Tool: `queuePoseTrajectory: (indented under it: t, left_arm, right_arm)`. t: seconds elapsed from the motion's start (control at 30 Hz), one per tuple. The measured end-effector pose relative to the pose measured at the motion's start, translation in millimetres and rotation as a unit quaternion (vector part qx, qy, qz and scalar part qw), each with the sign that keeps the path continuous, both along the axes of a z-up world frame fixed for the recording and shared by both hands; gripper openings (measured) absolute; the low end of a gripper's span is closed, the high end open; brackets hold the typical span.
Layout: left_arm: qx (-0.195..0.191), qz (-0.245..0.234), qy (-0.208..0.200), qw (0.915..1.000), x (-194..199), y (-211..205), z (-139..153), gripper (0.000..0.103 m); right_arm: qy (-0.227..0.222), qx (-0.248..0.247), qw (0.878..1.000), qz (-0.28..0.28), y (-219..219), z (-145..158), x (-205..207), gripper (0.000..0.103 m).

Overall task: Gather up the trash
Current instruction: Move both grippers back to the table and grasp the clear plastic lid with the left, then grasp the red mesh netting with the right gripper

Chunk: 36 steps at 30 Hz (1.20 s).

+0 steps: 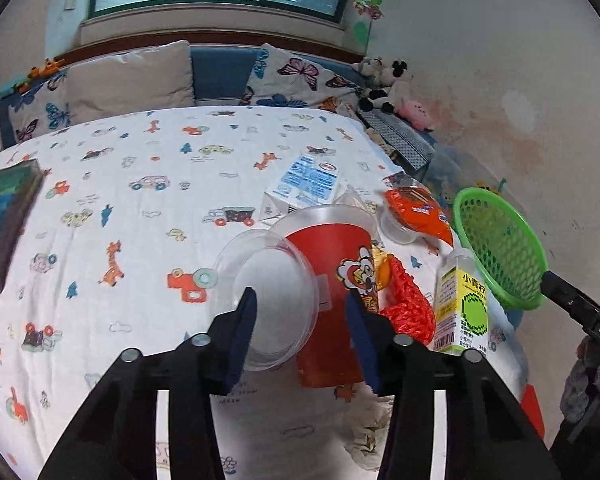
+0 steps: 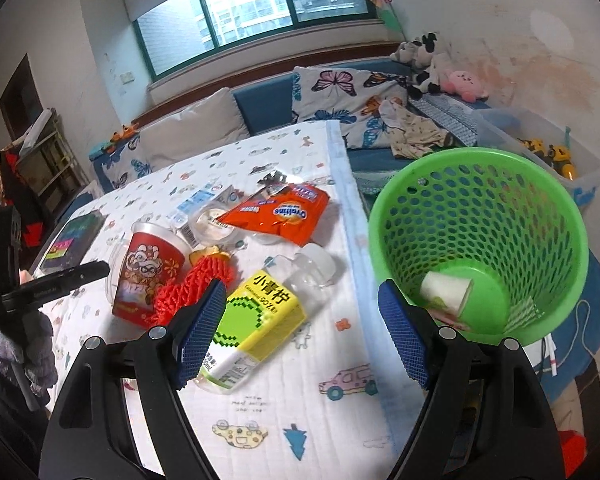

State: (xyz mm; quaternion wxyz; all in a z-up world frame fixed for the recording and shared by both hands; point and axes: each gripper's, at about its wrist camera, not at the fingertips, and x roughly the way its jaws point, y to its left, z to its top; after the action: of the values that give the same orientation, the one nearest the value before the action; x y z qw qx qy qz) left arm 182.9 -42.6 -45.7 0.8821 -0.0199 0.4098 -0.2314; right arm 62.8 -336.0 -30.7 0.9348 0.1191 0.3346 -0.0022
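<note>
Left wrist view shows my left hand-held gripper point(image 1: 300, 306) with its jaws spread wide, holding nothing; between them I see a clear plastic lid point(image 1: 266, 300) leaning against a red paper cup point(image 1: 334, 276) that lies on its side on the bench point(image 1: 140, 216), which is covered with a cartoon-print cloth. Just right of the cup sits a red mesh net point(image 1: 410, 300), and beside that a yellow-labelled lime drink bottle point(image 1: 462, 308). Behind the cup lie a blue-and-white carton point(image 1: 304, 184) and an orange Ovaltine pouch point(image 1: 416, 210).

From the right wrist view, my right hand-held gripper point(image 2: 304, 330) is also wide open and empty, hovering over the lime bottle point(image 2: 256, 316), which lies on its side with its left blue pad over the label. The green mesh basket point(image 2: 480, 216) stands at the bench's right edge, close to the right finger, with a small white cup point(image 2: 446, 292) and some paper scraps in its bottom. A dark box point(image 2: 74, 238) rests at the far left of the bench.
</note>
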Motion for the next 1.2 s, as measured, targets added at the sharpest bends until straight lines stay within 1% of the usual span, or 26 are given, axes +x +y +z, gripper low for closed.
queuePoseTrajectory:
  t: [0.03,0.07,0.13,0.17,0.23,0.3,0.33,0.6,0.83,1.0,1.2]
  left_arm:
    - [0.000,-0.005,0.001,1.0000,1.3,-1.7,-1.0,0.036]
    - [-0.003,-0.008,0.003,1.0000,2.7,-2.4,-2.1,0.034]
    - [-0.015,-0.014,0.013,0.9997,8.0,-2.1,-5.0,0.025]
    - [-0.019,-0.015,0.017,0.9996,9.7,-1.7,-5.9,0.024]
    - [-0.030,-0.020,0.023,0.9991,12.6,-0.8,-7.7,0.013]
    - [-0.040,-0.024,0.027,0.9985,14.4,0.6,-9.0,0.006]
    - [-0.039,-0.025,0.026,0.9986,14.4,1.0,-9.1,0.005]
    - [-0.054,-0.013,0.013,0.9984,8.6,14.5,0.4,0.004]
    - [-0.064,-0.006,-0.007,0.9979,1.3,28.9,17.2,0.004]
    - [-0.066,-0.004,-0.016,0.9977,-2.7,36.3,22.9,0.004]
    - [-0.068,0.000,-0.020,0.9975,-5.6,43.3,25.9,0.004]
  right_arm:
    - [0.001,0.000,1.000,0.002,2.2,-1.0,1.3,0.078]
    - [0.002,0.000,1.000,0.005,4.0,-1.3,1.9,0.078]
    - [0.004,-0.002,1.000,0.012,10.0,-1.6,4.1,0.078]
    - [0.005,-0.003,1.000,0.015,13.3,-1.7,5.7,0.078]
    - [0.006,-0.003,1.000,0.023,18.4,-1.0,8.5,0.078]
    - [0.005,-0.003,1.000,0.028,23.6,-0.3,11.1,0.078]
    - [0.005,-0.003,0.999,0.032,26.6,0.2,12.9,0.078]
    - [0.011,-0.003,0.997,0.070,53.7,-0.6,27.1,0.078]
    - [0.038,-0.011,0.992,0.118,84.6,-13.2,47.3,0.078]
    - [0.059,-0.037,0.985,0.157,110.1,-23.7,62.8,0.076]
    - [0.091,-0.068,0.977,0.178,127.1,-40.6,79.3,0.072]
